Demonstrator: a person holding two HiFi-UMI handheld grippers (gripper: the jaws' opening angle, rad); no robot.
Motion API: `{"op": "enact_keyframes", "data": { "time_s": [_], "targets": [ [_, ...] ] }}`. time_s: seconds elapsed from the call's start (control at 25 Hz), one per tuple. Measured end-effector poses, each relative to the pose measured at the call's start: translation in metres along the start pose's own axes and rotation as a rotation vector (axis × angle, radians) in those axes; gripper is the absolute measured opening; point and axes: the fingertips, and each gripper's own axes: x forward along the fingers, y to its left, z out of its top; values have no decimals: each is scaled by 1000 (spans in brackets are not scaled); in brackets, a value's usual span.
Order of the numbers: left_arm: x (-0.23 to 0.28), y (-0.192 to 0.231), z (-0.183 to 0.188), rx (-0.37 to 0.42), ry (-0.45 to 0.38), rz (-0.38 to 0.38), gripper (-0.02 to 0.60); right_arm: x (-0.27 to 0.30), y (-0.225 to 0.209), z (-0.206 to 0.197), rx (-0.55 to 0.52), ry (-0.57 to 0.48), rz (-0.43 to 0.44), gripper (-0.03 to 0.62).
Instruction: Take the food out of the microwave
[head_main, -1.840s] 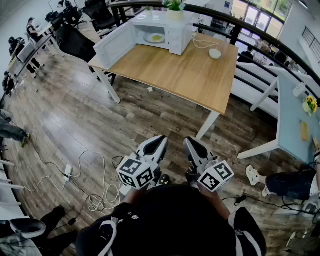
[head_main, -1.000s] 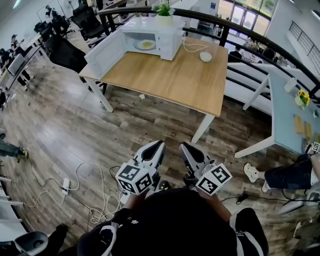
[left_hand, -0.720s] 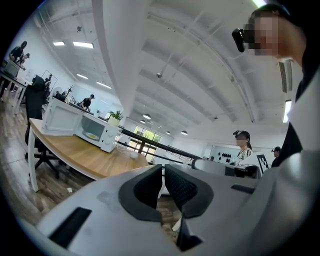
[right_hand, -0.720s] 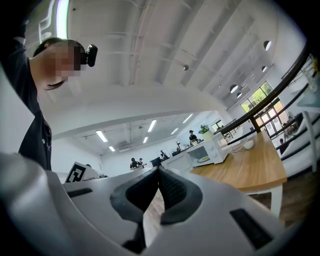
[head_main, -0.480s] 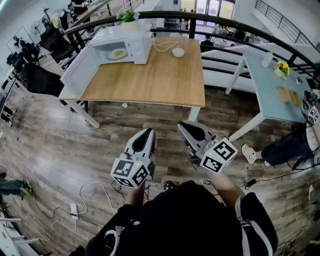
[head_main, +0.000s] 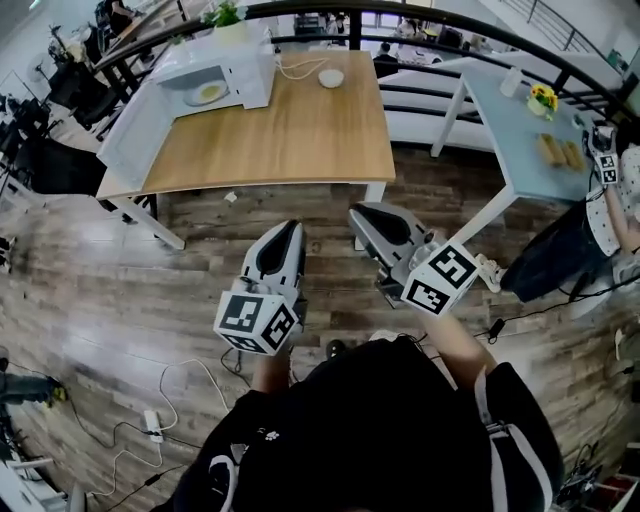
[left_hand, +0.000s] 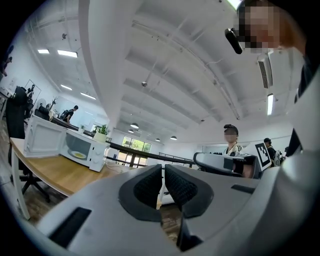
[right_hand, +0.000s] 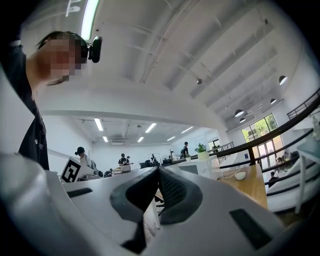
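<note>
At the far left corner of the light wooden tabletop (head_main: 300, 130), the white microwave oven (head_main: 235, 62) stands with its door (head_main: 128, 125) swung open; the white plate of yellow food (head_main: 208, 93) lies inside. Your left gripper (head_main: 285, 232) and right gripper (head_main: 362, 216) hover over the brown plank floor (head_main: 120, 290), well short of the near edge, each with jaws pressed together on nothing.

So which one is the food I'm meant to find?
Find the big wooden table; a white microwave stands at its far left corner, door open. Inside sits a white plate with yellow food, unlike the plain white bowl out on the tabletop.
</note>
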Motion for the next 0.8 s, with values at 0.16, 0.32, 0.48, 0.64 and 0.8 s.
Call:
{"op": "enact_keyframes", "data": {
  "time_s": [0.16, 0.32, 0.48, 0.64, 0.8],
  "targets": [
    [-3, -5, -2, -8, 7, -1, 25, -3, 5, -1, 7, 11, 4, 2],
    [-7, -13, -8, -16, 20, 0, 26, -10, 14, -7, 31, 25, 10, 2],
    [-2, -13, -26, -51, 45, 2, 25, -15, 17, -28, 81, 51, 19, 2],
    [-4, -5, -48, -75, 89, 32, 25, -14, 16, -54, 141, 79, 33, 2],
    [1, 13, -52, -65, 108, 76, 26, 2, 1, -61, 175, 67, 56, 2]
  ]
}}
